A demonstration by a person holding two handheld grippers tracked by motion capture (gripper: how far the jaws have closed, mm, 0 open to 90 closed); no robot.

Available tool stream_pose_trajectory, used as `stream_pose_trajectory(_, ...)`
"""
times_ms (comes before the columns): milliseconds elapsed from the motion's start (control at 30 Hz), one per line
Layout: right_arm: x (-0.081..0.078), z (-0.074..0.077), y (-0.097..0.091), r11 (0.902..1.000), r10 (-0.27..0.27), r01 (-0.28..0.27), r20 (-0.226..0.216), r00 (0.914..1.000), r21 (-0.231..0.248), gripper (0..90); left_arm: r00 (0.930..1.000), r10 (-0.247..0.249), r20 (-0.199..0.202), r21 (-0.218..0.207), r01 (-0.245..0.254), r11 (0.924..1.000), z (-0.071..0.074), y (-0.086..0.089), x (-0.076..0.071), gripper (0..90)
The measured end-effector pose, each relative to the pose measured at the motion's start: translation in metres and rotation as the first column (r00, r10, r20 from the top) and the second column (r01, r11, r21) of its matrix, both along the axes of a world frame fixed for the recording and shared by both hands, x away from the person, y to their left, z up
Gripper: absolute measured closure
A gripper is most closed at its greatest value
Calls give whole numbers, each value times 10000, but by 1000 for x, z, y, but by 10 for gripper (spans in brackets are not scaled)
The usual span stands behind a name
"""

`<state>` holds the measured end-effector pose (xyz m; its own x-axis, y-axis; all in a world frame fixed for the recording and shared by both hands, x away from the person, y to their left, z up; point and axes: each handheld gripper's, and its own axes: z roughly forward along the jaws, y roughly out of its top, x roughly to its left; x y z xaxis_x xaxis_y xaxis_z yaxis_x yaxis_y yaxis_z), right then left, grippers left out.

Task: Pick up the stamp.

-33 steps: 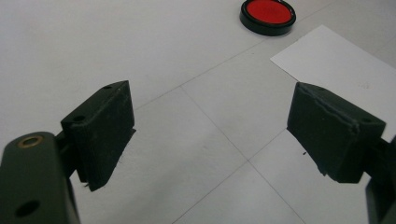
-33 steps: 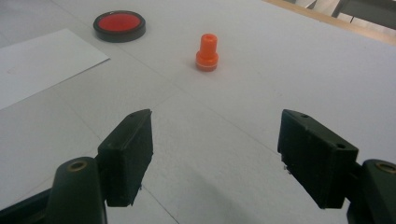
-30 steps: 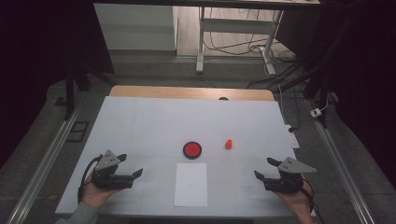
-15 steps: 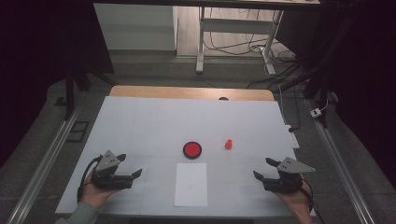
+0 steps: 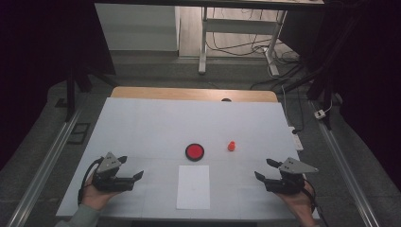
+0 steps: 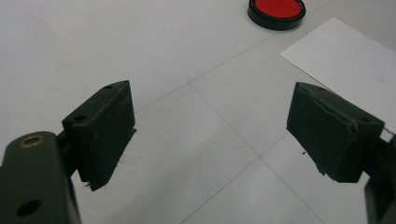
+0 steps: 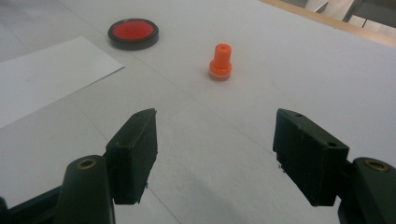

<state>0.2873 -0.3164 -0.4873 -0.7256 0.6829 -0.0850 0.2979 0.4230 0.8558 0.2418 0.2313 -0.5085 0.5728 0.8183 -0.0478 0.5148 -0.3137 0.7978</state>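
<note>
One orange stamp (image 7: 220, 62) stands upright, narrow handle topmost.

Open left tongs (image 5: 132, 168) and right tongs (image 5: 263, 169) flank white paper (image 5: 194, 186).

On the desk (image 5: 142, 123) we saw the round pad (image 5: 194, 152) near the middle, with the small stamp (image 5: 231, 146) just to its right and apart from it. The paper sheet (image 5: 194, 186) lay in front of the pad, nearer the person. The left hand-held gripper (image 5: 131, 168) rested left of the sheet, the right hand-held gripper (image 5: 265, 170) right of it, both well apart from everything.
</note>
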Motion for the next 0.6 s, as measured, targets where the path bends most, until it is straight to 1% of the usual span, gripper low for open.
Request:
stream_pose_trajectory(200,3,5,7,10000,0,0,72,10000,12,307,10000,15,-62,-16,-15,10000,-1,0,1,155)
stream_pose_trajectory(333,5,8,12,9999,-40,39,102,9999,148,308,10000,4,-74,18,-4,10000,-2,-1,1,154)
stream_pose_trajectory(500,7,9,18,9999,-25,24,58,10000,143,309,10000,-2,-97,67,3,10000,-2,-2,2,154)
stream_pose_trajectory(600,10,10,22,9998,-32,31,36,10000,219,309,10000,13,-94,88,-12,10000,-2,-2,2,154)
